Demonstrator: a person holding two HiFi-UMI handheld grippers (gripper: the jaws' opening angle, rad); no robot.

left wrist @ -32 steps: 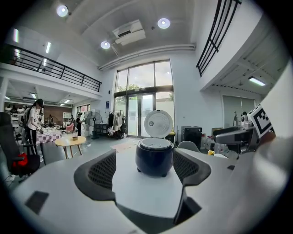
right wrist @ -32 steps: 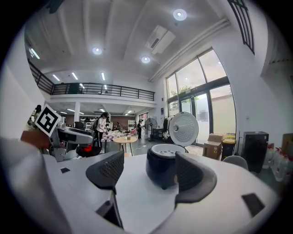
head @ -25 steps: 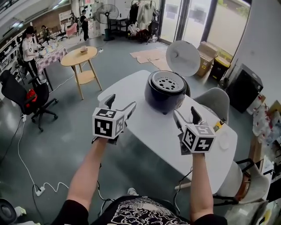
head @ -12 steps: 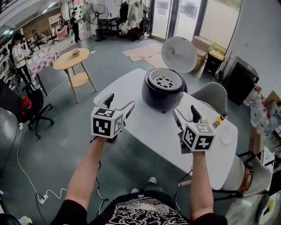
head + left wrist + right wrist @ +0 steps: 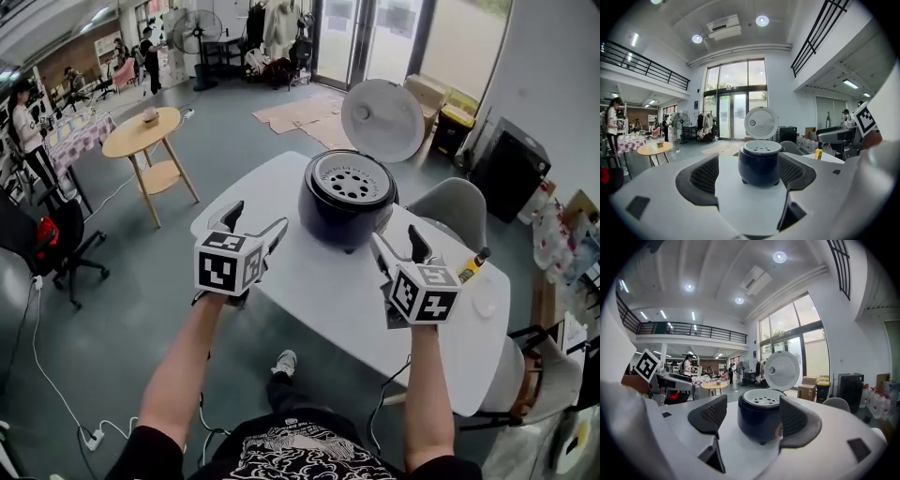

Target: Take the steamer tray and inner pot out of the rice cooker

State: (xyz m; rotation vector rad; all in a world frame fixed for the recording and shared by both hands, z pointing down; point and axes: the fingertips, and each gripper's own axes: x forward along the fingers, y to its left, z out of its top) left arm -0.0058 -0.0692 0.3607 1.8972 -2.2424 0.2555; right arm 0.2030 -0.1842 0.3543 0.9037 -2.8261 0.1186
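From the head view, the rice cooker stands on the white desk close to its far edge, its round lid tipped up and back. The perforated steamer tray sits in the cooker's mouth, level with the rim. The inner pot cannot be made out beneath it. The left gripper hangs over the desk's near-left edge, and the right gripper hangs above the desk nearer its right end. Both point toward the cooker and stand well apart from it. A small yellow bottle stands by the far edge at the desk's right end, and a grey chair is just behind that edge.

In the left gripper view, the jaws are spread wide with nothing held. The cooker shows in the gap between them but farther off on the desk. The tray tops it and the raised lid stands behind.

In the right gripper view, the jaws are likewise wide apart and grip nothing. The cooker is framed between them, clear of both pads, with the holed tray in its opening and the lid upright behind.
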